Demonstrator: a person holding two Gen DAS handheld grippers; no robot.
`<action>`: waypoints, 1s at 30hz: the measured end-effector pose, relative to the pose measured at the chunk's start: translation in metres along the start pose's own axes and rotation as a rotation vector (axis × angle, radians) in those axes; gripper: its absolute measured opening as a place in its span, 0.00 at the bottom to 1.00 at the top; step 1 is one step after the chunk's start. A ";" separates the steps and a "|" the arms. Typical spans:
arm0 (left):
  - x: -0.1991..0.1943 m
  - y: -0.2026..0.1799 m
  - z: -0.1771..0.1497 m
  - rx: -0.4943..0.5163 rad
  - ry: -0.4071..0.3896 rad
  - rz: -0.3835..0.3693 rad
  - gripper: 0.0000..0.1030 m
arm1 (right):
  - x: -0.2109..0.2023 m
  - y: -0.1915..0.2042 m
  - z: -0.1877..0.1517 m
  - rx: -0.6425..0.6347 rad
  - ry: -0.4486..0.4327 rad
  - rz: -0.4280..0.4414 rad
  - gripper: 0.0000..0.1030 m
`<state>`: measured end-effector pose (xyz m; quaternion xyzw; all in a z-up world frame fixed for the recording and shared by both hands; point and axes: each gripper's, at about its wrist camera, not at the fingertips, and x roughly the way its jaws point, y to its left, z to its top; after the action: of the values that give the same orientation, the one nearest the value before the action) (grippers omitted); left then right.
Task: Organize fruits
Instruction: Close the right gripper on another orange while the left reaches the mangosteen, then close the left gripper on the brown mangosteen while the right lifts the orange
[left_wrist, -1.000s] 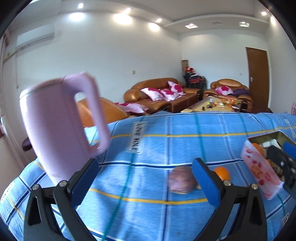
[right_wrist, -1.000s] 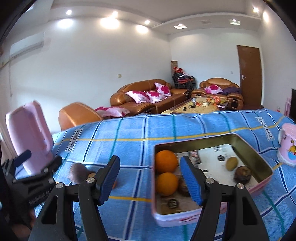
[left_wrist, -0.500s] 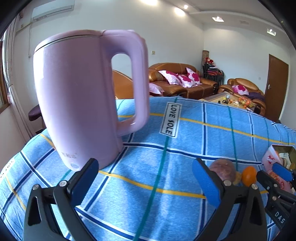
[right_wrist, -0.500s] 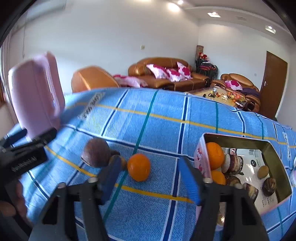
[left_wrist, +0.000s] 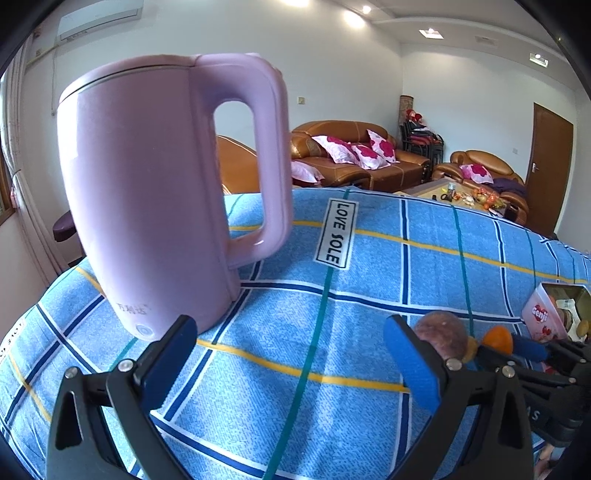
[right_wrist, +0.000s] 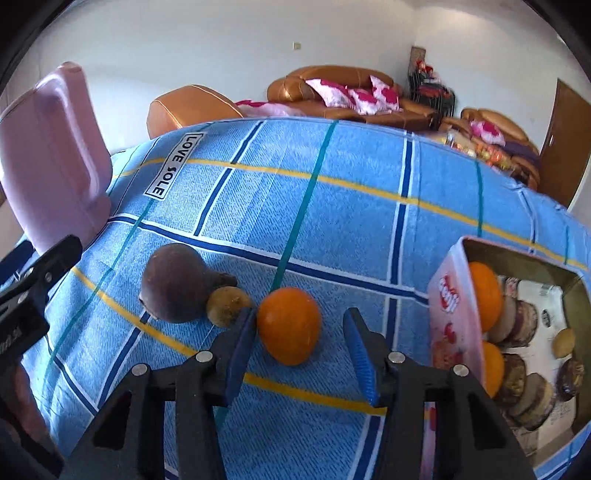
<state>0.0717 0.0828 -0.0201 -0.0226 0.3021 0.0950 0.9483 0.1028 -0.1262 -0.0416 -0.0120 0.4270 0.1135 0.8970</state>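
On a table draped in a blue checked cloth (right_wrist: 369, 155), the right gripper (right_wrist: 301, 349) straddles a loose orange (right_wrist: 289, 325), its jaws having just been closing around the fruit; the left blue pad looks to be at the skin while a gap shows on the right, so the fruit sits between the pads but is not yet pinched. The orange lies on the cloth just beside a small tan fruit (right_wrist: 227, 305) and a larger dark purple fruit (right_wrist: 177, 282), with the pink tin (right_wrist: 456, 314) already holding oranges and darker fruit off to the right. To grip well, the pads probably need to meet the orange at its widest girth, centred, and squeeze only enough to hold without bruising, keeping the left finger from nudging the tan fruit. The orange is close to round, perhaps slightly squat, so it offers no real long axis and no clear pointing direction; its stem end cannot be made out. The left gripper (left_wrist: 288, 356) hovers with jaws spread wide and empty over the cloth, in front of a pink kettle (left_wrist: 155, 192).
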 end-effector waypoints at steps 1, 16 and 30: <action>0.001 -0.001 0.000 0.002 0.002 -0.004 1.00 | -0.001 0.000 0.000 -0.002 -0.001 0.009 0.37; -0.007 -0.016 0.000 0.028 -0.033 -0.168 0.99 | -0.072 -0.009 -0.028 0.046 -0.355 -0.034 0.33; 0.046 -0.081 0.007 0.088 0.227 -0.263 0.75 | -0.076 -0.032 -0.027 0.118 -0.355 0.006 0.33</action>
<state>0.1288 0.0117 -0.0420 -0.0312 0.4057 -0.0465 0.9123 0.0426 -0.1751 -0.0030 0.0621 0.2681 0.0913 0.9571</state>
